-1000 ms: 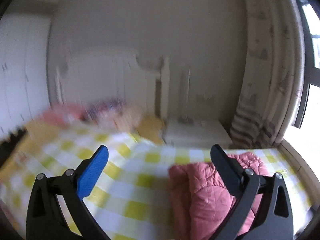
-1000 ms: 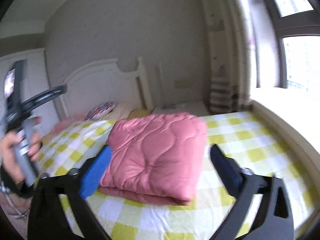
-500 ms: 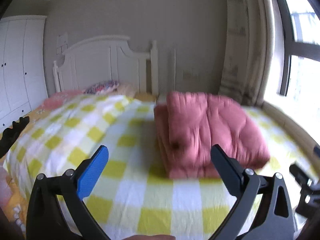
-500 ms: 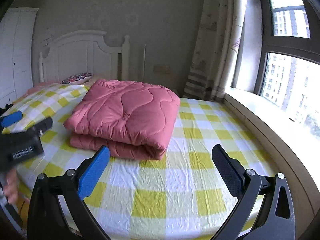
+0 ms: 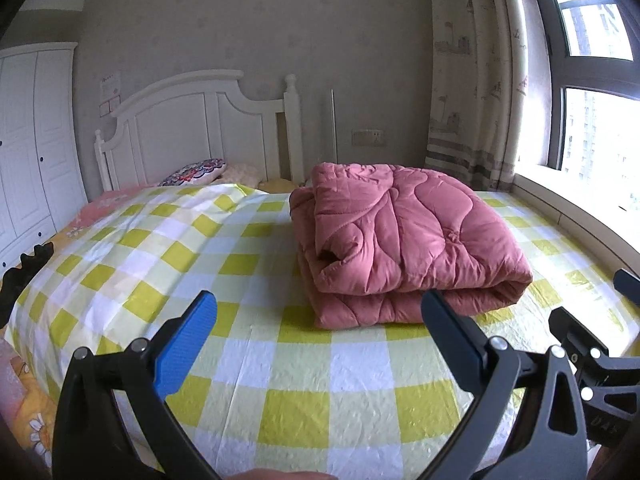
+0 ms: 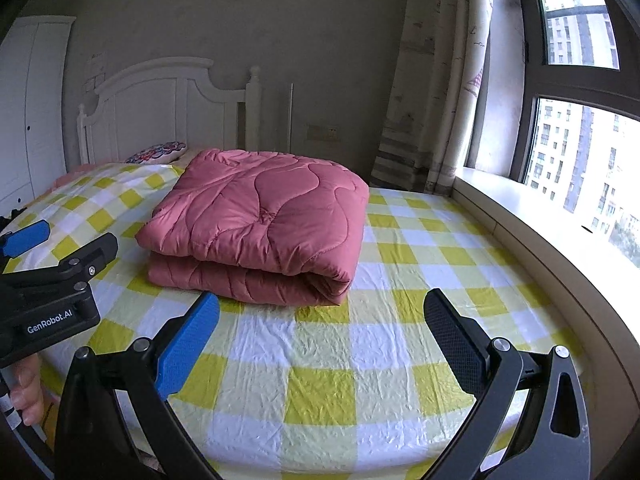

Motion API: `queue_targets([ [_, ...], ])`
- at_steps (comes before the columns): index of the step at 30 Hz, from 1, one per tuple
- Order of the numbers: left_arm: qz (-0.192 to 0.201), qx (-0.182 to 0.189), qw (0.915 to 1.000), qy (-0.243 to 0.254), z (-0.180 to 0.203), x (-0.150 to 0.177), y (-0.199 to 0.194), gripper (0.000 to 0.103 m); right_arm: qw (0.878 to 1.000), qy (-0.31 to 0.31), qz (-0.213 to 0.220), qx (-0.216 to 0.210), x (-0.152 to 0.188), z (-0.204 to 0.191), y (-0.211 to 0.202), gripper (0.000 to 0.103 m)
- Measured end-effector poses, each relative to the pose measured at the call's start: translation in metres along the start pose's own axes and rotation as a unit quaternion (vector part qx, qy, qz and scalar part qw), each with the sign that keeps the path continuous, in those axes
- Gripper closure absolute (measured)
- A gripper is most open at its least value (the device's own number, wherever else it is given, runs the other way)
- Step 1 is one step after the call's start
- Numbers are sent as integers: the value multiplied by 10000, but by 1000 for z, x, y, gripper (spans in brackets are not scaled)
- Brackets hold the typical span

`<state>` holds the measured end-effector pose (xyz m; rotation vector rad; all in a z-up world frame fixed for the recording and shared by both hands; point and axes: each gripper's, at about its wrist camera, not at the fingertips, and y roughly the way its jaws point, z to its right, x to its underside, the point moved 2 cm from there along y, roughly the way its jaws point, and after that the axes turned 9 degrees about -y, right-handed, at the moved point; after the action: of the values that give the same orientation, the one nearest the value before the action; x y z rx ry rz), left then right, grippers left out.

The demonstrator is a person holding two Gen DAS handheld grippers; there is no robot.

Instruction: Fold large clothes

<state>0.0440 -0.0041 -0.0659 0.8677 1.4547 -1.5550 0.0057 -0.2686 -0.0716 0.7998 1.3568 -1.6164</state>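
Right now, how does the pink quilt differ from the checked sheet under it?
The pink quilt is plain, puffy and stitched in curves; the checked sheet is thin, yellow-and-white and lightly wrinkled. The quilt is folded into a stacked bundle; the sheet lies spread flat. Neither is held: both the left gripper and the right gripper hover open.

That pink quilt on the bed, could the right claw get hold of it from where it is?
Probably yes. The right claw is open, and only bare checked sheet lies between it and the folded pink quilt; nothing blocks the way.

Checked bedsheet (image 5: 304, 364), white headboard (image 5: 180, 136), curtain (image 6: 432, 80)
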Motion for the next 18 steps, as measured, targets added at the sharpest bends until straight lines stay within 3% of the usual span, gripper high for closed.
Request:
queue_targets([
  [18,-93,43,9999,-21,-2,7,4,2,10000,17,-57,-70,3,-9,3,5],
])
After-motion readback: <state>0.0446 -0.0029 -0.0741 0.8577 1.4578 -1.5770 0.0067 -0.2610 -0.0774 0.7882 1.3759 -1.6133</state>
